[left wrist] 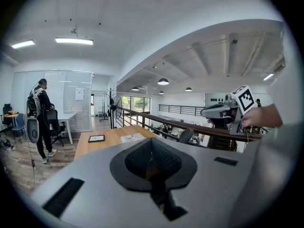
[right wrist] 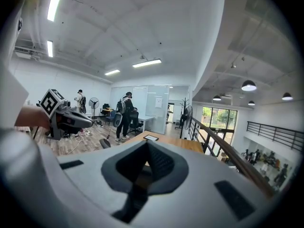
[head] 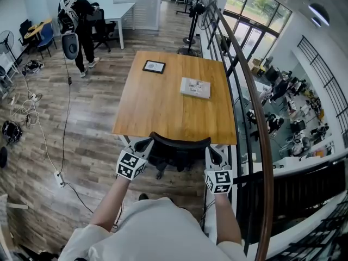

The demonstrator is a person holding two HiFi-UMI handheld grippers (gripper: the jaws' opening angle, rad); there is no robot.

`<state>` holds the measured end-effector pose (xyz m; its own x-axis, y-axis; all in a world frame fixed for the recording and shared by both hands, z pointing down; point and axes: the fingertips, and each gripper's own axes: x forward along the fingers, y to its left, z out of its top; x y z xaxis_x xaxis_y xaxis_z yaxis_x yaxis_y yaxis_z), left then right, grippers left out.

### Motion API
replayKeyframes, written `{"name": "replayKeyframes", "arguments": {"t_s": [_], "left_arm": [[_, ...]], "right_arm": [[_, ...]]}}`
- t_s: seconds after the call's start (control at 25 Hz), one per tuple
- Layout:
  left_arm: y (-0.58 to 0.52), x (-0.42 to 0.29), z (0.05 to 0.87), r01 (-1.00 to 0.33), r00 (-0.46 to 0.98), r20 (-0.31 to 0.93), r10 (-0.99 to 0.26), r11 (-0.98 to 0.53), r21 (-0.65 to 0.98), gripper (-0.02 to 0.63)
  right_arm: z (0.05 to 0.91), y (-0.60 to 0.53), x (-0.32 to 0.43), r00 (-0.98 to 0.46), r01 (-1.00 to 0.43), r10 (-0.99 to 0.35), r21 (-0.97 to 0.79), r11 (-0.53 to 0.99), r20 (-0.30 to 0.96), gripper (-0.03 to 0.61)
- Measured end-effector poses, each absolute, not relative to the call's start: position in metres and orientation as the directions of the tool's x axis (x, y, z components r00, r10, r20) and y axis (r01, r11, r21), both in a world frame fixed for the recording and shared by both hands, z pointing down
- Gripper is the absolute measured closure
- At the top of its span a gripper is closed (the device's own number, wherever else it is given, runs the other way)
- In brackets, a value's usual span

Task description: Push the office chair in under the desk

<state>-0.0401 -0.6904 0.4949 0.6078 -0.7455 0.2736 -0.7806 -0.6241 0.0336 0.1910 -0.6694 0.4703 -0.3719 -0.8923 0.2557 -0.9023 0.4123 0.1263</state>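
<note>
The black office chair [head: 179, 147] stands at the near edge of the wooden desk [head: 163, 105], its seat tucked under the top and only the curved backrest showing. My left gripper [head: 143, 144] sits at the backrest's left end and my right gripper [head: 214, 152] at its right end, both touching or almost touching it. In the left gripper view the jaws [left wrist: 152, 165] meet with nothing between them, and the right gripper [left wrist: 223, 111] shows beyond. The right gripper view shows the same: jaws [right wrist: 144, 167] closed and empty, with the left gripper [right wrist: 64, 119] off to the side.
On the desk lie a dark framed tablet [head: 154, 66] and a printed sheet [head: 195, 87]. A railing [head: 256, 107] runs close along the desk's right side over a drop. A person [head: 79, 20] stands at the far left by a white desk [head: 118, 10]. Cables [head: 54, 162] trail on the floor.
</note>
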Motion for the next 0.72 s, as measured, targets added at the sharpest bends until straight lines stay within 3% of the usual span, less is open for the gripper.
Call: {"name": "replayKeyframes", "arguments": {"t_s": [0.72], "left_arm": [[-0.6897,-0.0409,0.4952,-0.775,0.613,0.276,-0.74,-0.631,0.029,0.62]], "right_arm": [[0.4639,-0.6713,0.1877,-0.381,-0.905,-0.895,0.103,0.413,0.232,0.577]]}}
